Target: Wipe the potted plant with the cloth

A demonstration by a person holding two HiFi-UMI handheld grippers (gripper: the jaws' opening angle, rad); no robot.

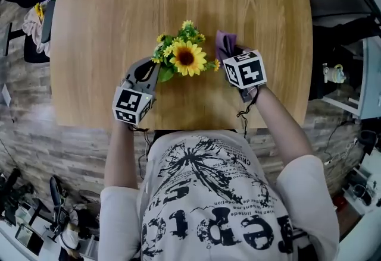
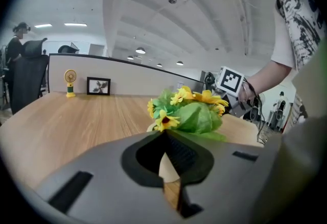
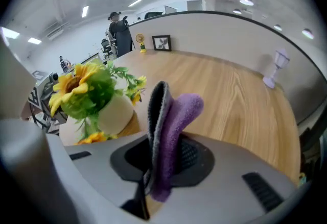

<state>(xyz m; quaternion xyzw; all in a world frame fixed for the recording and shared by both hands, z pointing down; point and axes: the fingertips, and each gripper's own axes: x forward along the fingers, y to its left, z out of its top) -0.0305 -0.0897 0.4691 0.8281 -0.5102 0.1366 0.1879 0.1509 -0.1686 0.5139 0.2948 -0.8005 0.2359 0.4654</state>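
Plant sits at the near-middle of the table, between both grippers: fake sunflowers and green leaves in a cream pot.

Left gripper has its jaws nearly together at the pot's rim, under the leaves. It looks pinched on the rim, likely to steady the pot during wiping.

Right gripper is clamped on the purple cloth. The cloth stands up folded out of the jaws, just beside the flowers and not clearly touching, so the free end can reach the leaves.

Further out are a frame, a small yellow ornament and a lilac goblet, well clear at the far edge.

Writing: no brands or labels on the plant or cloth. The shirt has big black lettering that I can't read surely. The gripper cubes carry only square markers.
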